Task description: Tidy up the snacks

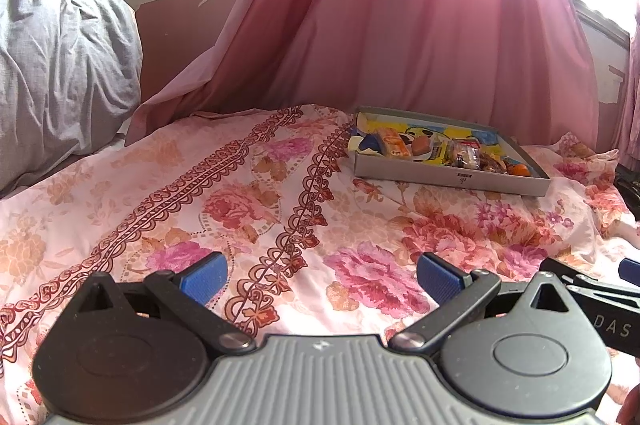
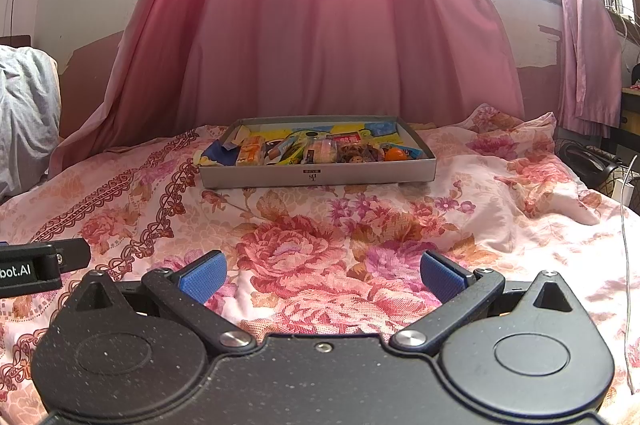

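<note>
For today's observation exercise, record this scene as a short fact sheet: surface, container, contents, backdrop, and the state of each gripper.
surface: floral bedsheet
container: shallow grey box, lying flat on the sheet
contents: wrapped snacks and an orange round item, all inside the box
backdrop: pink curtain
left gripper: open, holds nothing
right gripper: open, holds nothing

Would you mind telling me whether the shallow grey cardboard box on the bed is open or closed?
Open: the shallow grey cardboard box has no lid on it, and wrapped snacks show inside.
</note>
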Demonstrator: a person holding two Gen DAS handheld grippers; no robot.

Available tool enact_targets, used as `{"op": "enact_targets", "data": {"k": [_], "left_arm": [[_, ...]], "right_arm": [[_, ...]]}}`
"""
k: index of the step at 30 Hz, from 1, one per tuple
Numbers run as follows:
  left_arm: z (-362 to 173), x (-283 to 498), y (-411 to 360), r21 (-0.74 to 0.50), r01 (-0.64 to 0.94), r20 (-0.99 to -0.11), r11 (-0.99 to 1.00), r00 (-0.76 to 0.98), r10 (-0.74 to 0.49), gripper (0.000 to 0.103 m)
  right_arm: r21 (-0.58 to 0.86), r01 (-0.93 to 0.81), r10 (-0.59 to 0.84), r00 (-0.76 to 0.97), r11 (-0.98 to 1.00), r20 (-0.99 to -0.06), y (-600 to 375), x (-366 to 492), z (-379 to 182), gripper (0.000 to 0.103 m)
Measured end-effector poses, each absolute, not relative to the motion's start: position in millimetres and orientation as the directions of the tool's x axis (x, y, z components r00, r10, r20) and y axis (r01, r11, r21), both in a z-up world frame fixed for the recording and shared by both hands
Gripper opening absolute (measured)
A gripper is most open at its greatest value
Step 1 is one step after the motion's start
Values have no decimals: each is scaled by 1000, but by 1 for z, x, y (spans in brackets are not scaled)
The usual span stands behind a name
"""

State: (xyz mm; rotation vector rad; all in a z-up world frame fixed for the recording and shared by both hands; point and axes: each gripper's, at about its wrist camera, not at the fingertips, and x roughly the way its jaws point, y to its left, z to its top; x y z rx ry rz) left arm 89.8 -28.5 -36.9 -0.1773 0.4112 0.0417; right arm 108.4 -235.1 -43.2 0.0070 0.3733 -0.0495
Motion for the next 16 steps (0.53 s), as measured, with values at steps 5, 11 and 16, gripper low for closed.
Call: {"op": "enact_targets", "data": {"k": [5,11,16], "left_arm": [[-37,89,-28,-160,-78,-399,984,917,8,102],[-37,90,-29,-150,-90,-397,985,917,23,102],[-38,90,-28,-149,-92,-403,985,915,25,102]], "right_arm": [[-3,49,-47,930,999,-365,-235,108,-43,102],[-4,50,-48,929,999,-366,-235,108,-43,102],[-4,50,-48,929,999,-366,-235,108,-43,102]]}}
